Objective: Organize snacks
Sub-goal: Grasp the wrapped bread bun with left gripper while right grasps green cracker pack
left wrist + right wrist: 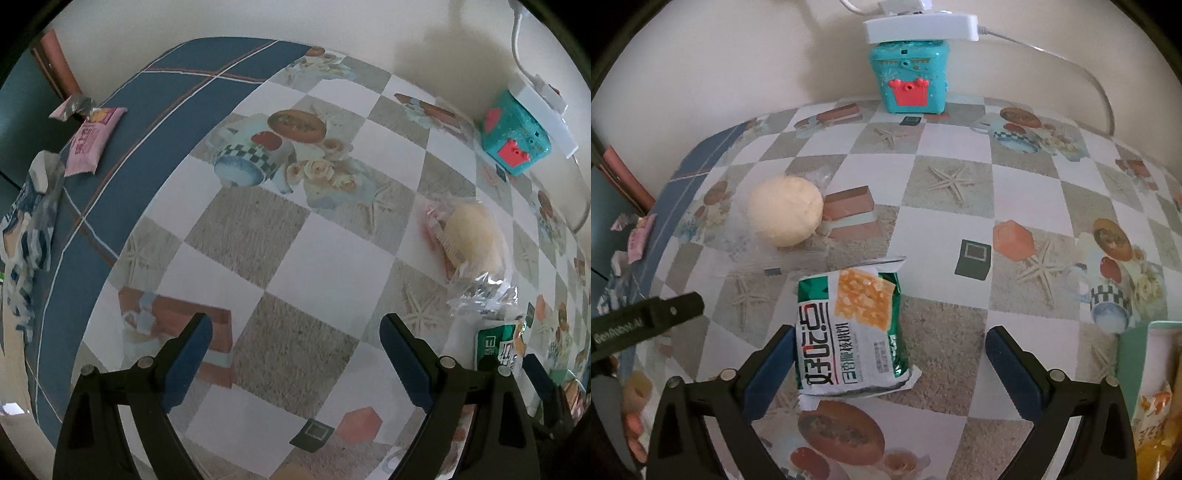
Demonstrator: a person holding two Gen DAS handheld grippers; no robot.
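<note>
My right fingers [886, 363] stand spread wide over the table [945, 229], pressing on nothing. A green and white snack packet [849, 332] lies flat between them, its left edge just beside the left blue pad, with a clear gap to the right pad. My left fingers [295, 354] are spread as well, with only bare patterned cloth between them; nothing is gripped.

Further out in the right view, a round pale bun in clear wrap [786, 216] lies to the far left of the packet, apart from it. At the far edge, against the wall, stands a teal box with a red crown shape [908, 79], and a white power strip [919, 27] rests on top of it, its cable trailing off to the right. At the right edge a mint green container [1134, 365] shows, with yellow and orange packets [1156, 417] inside it. The black body of my other tool [646, 321] pokes in from the left.

In the left view, the same bun lies to the right of my fingers, the green packet just beyond my right pad, and the teal box at the far right. Well away on the far left, on the blue border of the cloth, lies a pink packet [90, 142], with a blue and white wrapper [31, 221] nearer, at the table's edge.
</note>
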